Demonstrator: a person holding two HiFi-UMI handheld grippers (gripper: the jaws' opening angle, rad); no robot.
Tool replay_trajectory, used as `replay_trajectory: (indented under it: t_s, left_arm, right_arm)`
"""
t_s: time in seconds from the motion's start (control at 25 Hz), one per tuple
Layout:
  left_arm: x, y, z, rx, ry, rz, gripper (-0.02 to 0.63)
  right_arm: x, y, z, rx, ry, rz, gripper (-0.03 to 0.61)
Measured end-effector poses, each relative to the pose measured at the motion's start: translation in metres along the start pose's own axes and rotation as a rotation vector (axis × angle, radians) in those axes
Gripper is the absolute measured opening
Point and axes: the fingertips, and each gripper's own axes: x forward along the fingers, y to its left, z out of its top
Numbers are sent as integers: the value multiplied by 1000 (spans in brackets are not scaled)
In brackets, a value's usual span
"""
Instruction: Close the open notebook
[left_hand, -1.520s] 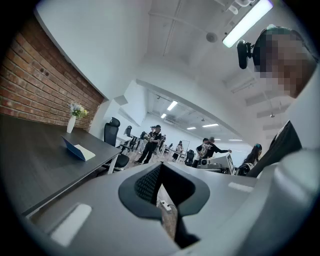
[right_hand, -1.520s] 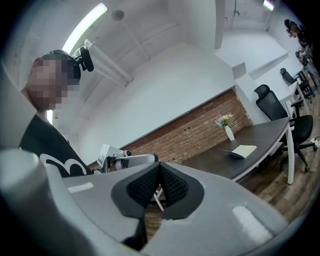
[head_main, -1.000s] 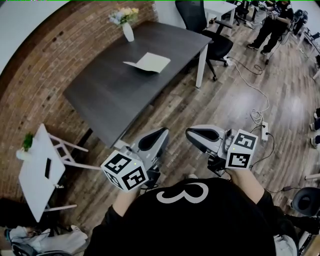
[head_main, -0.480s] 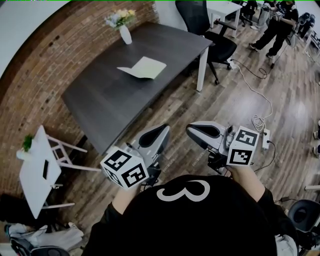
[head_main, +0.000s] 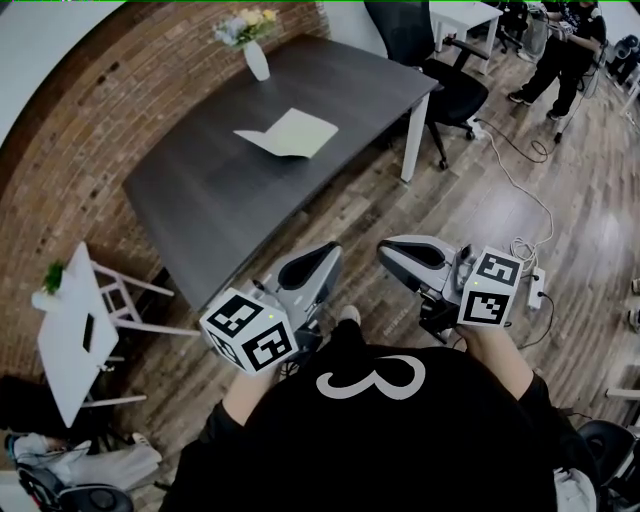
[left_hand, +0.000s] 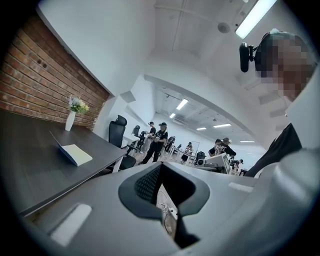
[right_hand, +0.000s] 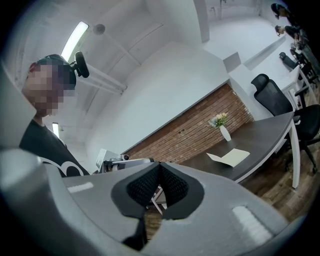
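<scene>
The open notebook (head_main: 290, 133) lies flat with pale pages up on the far half of the dark table (head_main: 220, 200). It also shows in the left gripper view (left_hand: 75, 154) and the right gripper view (right_hand: 230, 157). Both grippers are held close to the person's chest, over the wooden floor and well short of the table. My left gripper (head_main: 325, 255) (left_hand: 160, 167) is shut with nothing between its jaws. My right gripper (head_main: 395, 250) (right_hand: 160, 167) is also shut and holds nothing.
A white vase of flowers (head_main: 256, 60) stands at the table's far end by the brick wall. A black office chair (head_main: 435, 60) is at the table's right. A small white side table (head_main: 75, 330) is at left. A cable and power strip (head_main: 530, 275) lie on the floor at right.
The person has stepped slightly toward the table, and a shoe now shows below the grippers. Both grippers stay shut in about the same place before the chest.
</scene>
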Motion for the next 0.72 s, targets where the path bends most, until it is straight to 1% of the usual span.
replay_trajectory:
  t_s: [0.12,0.36,0.6,0.72]
  left_arm:
    - [14,26,3,-19,13,-1,15]
    - [59,93,15,-57,30,0,15]
    - [101,169,43,-79,41,7,15]
    - [115,206,62,-90,30,13,15]
  right_arm:
    - [13,-25,5,18,5,-9,2]
    - [45,-95,19,63,20,-36,2]
    - [93,-168,51,90,17,-43,2]
    - [123,-197,66,98,30,-35,2]
